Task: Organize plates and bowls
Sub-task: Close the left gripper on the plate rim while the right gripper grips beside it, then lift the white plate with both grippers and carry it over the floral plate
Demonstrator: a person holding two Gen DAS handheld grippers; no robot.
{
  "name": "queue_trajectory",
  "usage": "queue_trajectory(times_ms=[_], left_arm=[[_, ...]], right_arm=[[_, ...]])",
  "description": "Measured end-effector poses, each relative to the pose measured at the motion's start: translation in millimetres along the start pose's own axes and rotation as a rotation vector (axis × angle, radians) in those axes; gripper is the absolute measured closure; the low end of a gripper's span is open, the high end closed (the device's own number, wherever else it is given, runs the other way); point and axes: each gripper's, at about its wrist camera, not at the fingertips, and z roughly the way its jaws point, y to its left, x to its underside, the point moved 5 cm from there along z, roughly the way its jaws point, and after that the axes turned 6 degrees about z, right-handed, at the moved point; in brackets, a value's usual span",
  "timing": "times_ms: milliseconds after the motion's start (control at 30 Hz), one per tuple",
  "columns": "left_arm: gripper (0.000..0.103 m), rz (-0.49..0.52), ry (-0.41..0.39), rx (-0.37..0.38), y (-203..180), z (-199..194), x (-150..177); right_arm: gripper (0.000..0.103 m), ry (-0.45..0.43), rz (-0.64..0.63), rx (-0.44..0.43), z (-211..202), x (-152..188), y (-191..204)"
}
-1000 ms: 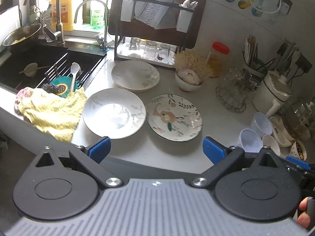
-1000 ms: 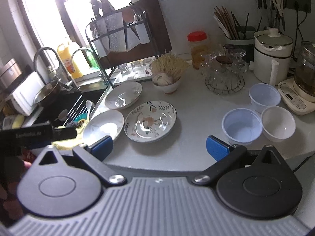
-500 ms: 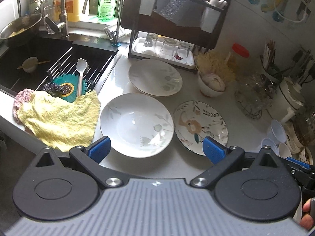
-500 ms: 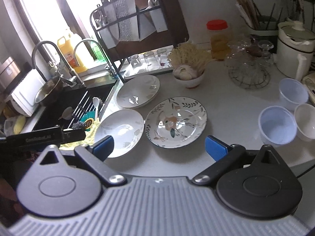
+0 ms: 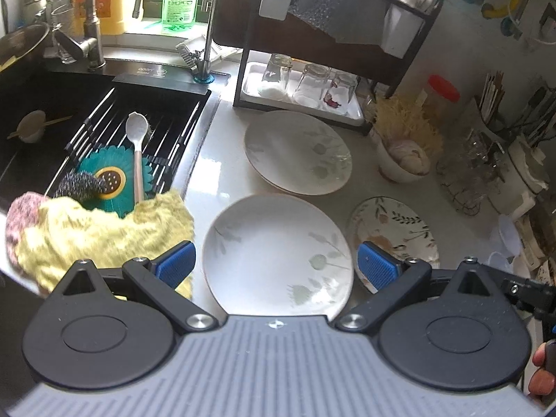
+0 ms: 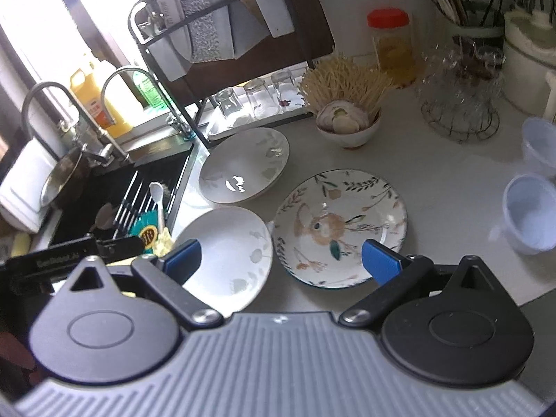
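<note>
Three plates lie on the white counter. The near white leaf-print plate (image 5: 278, 253) (image 6: 229, 253) sits straight ahead of my left gripper (image 5: 276, 266), whose blue pads stand wide open on either side of it. A second white plate (image 5: 297, 153) (image 6: 245, 165) lies behind it by the rack. The floral plate (image 5: 394, 231) (image 6: 338, 227) is to the right, ahead of my open right gripper (image 6: 281, 260). Pale plastic bowls (image 6: 531, 217) stand at the far right. Nothing is held by either gripper.
A black sink (image 5: 69, 132) with a spoon and scrubbers is on the left, with a yellow cloth (image 5: 100, 236) draped over its edge. A dark dish rack (image 5: 330, 52) with glasses, a bowl of noodles (image 6: 344, 118) and a wire stand (image 6: 458, 104) line the back.
Both grippers have moved forward and down toward the plates; the near white plate now lies between the left gripper's pads. Both stay open.
</note>
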Motion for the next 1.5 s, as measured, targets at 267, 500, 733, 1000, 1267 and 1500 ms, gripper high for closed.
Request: queue_trajectory(times_ms=[267,500,733,1000,1267,1500], left_arm=[[0.002,0.112,0.091,0.054,33,51,-4],[0.003,0.129,0.154,0.133,53,92,2],[0.011,0.164,0.188,0.183,64,121,2],[0.031,0.153,0.214,0.216,72,144,0],[0.067,0.135,0.234,0.258,74,154,0],[0.072,0.168,0.242,0.255,74,153,0]], right_arm=[[0.024,0.108,0.174,0.000,55,23,1],[0.030,0.149,0.228,0.066,95,47,4],[0.039,0.165,0.241,0.090,124,65,10],[0.052,0.136,0.238,0.088,136,67,12],[0.065,0.128,0.231,0.066,148,70,16],[0.065,0.127,0.211,0.054,147,68,19]])
